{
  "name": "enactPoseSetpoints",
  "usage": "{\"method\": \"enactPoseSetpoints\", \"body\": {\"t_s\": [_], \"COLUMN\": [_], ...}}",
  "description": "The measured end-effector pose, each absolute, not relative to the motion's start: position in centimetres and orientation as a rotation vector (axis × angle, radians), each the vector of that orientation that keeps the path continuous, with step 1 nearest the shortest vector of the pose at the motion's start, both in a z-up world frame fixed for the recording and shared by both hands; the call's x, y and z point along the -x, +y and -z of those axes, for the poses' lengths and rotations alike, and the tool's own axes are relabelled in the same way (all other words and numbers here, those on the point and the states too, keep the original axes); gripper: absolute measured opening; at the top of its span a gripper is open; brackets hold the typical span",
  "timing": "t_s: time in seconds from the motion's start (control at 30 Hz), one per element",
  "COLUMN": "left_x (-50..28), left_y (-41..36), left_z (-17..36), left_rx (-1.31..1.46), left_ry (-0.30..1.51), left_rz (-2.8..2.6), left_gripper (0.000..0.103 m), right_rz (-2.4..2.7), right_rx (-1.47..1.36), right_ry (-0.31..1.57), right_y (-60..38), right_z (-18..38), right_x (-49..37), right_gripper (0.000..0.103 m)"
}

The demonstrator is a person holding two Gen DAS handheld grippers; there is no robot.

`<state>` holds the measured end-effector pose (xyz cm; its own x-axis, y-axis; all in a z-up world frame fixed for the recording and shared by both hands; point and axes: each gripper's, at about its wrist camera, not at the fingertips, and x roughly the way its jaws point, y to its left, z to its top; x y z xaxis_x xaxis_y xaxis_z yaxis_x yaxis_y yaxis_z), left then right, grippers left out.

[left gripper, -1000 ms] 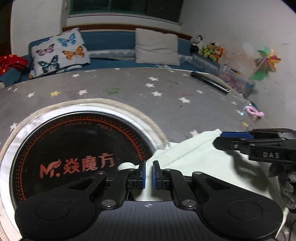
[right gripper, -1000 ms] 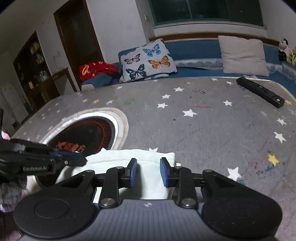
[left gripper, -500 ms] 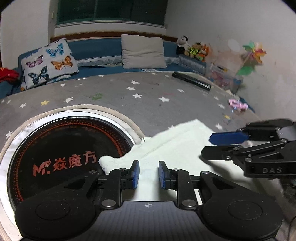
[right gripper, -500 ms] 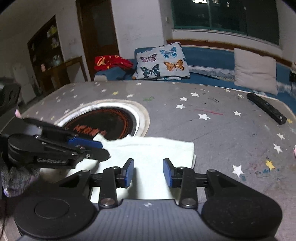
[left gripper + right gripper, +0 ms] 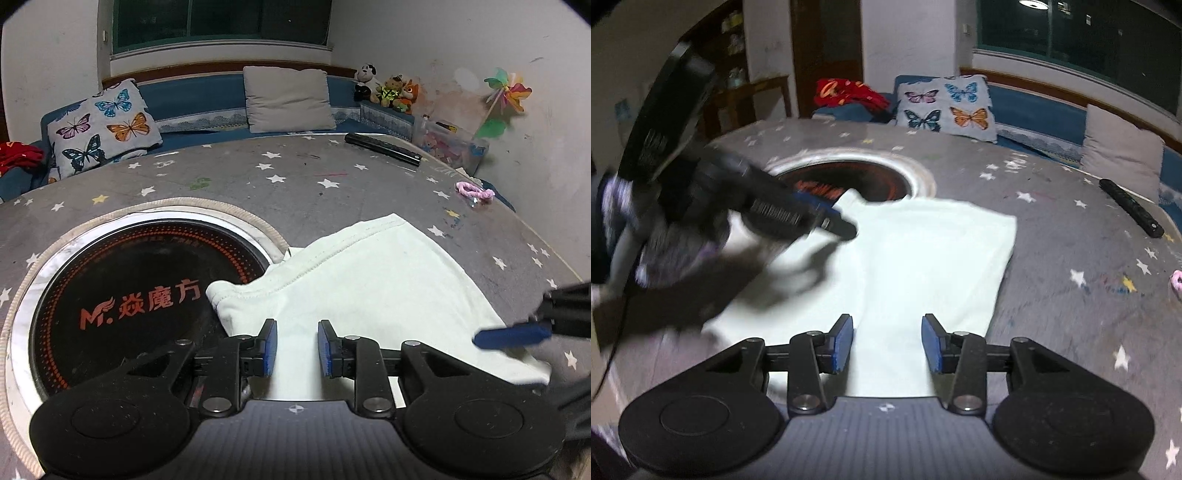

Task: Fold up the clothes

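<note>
A pale mint folded garment (image 5: 373,284) lies flat on the grey star-patterned table, its left corner over the round black hob. It also shows in the right wrist view (image 5: 923,258). My left gripper (image 5: 294,347) is open and empty, above the garment's near edge. My right gripper (image 5: 887,343) is open and empty, above the garment's near end. The left gripper appears blurred at the left of the right wrist view (image 5: 798,214), over the garment. A right fingertip (image 5: 513,336) shows at the right of the left wrist view.
A round black hob (image 5: 122,291) with orange lettering is set in the table (image 5: 295,192). A black remote (image 5: 382,148) and a pink item (image 5: 474,191) lie at the far right. Cushions and a butterfly pillow (image 5: 103,127) line the bench behind.
Both grippers have opened wider and pulled up and back from the garment, which now lies released and flat. The left gripper was nearly shut one second ago.
</note>
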<state>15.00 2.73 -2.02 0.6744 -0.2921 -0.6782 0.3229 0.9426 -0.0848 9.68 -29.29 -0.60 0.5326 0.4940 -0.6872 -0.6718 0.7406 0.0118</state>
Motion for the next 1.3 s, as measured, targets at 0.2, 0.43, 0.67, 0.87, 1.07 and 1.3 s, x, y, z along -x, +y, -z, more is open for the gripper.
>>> {"method": "enactPoseSetpoints", "body": {"t_s": [0.2, 0.43, 0.67, 0.87, 1.07, 1.3], "left_x": [-11.5, -6.9, -5.7, -6.9, -9.7, -12.2], "left_y": [2.3, 1.7, 2.6, 3.1, 3.8, 4.5], "left_z": [1.4, 2.3, 3.3, 2.1, 1.4, 2.1], "left_rx": [-0.08, -0.159, -0.145, -0.082, 0.015, 0.089], "left_ry": [0.737, 0.74, 0.765, 0.75, 0.747, 0.794], "left_rz": [0.389, 0.418, 0.394, 0.359, 0.288, 0.241], "left_gripper": [0.041, 0.049, 0.049, 0.048, 0.048, 0.047], "right_rz": [-0.736, -0.724, -0.717, -0.609, -0.521, -0.536], "right_rx": [0.36, 0.298, 0.176, 0.006, -0.145, -0.254], "right_ry": [0.697, 0.708, 0.708, 0.706, 0.772, 0.801], "right_y": [-29.1, -29.4, -31.0, -32.9, -34.5, -34.7], "right_z": [0.3, 0.6, -1.0, -1.3, 0.8, 2.3], "right_x": [-6.6, -6.2, -7.4, -11.1, -14.4, -15.6], "right_gripper": [0.05, 0.05, 0.05, 0.05, 0.05, 0.05]}}
